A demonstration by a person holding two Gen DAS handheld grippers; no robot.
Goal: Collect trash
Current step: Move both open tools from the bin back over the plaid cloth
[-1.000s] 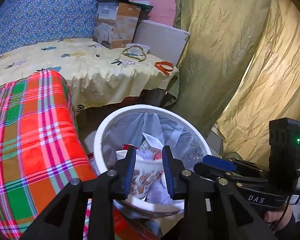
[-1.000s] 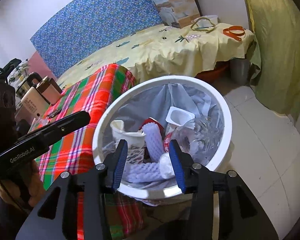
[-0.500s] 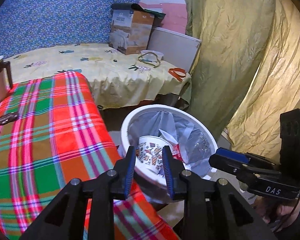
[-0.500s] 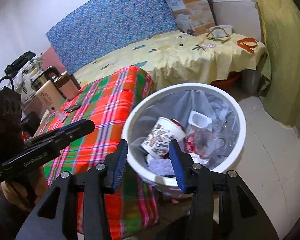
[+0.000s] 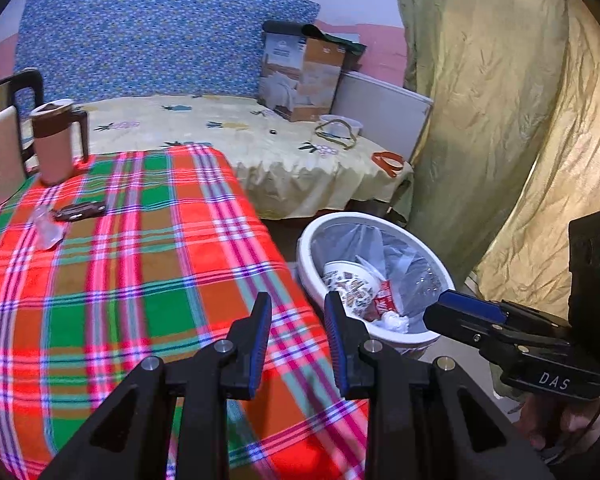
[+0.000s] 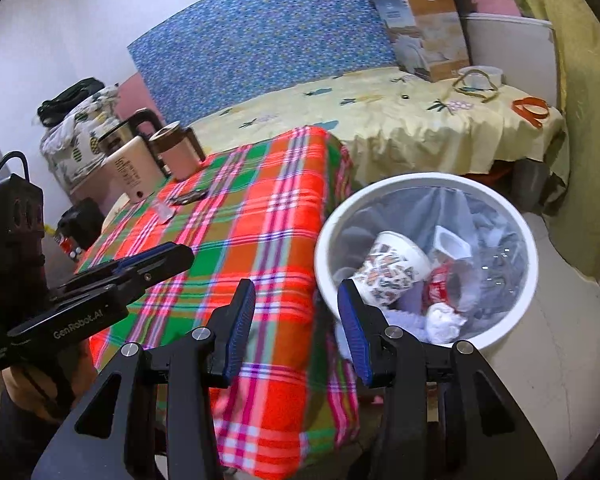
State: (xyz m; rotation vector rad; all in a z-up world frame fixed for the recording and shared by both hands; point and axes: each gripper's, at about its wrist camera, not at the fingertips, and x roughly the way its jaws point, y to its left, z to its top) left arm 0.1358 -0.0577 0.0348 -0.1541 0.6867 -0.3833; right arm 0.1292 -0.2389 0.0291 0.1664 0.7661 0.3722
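Both tongs, left tongs (image 5: 296, 344) and right tongs (image 6: 296, 320), are parted and empty. Next trash: clear wrapper (image 5: 46, 232), left of frame on plaid table (image 5: 148, 264). Bin (image 5: 404, 336) sits lower right. Wrapper is best pinched low, then lifted clear.

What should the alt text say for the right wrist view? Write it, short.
The right claw hangs open and empty over the edge of a plaid-covered table, beside a white trash bin holding a patterned paper cup and crumpled wrappers. The left claw shows at the left; a mug stands at the table's far end.
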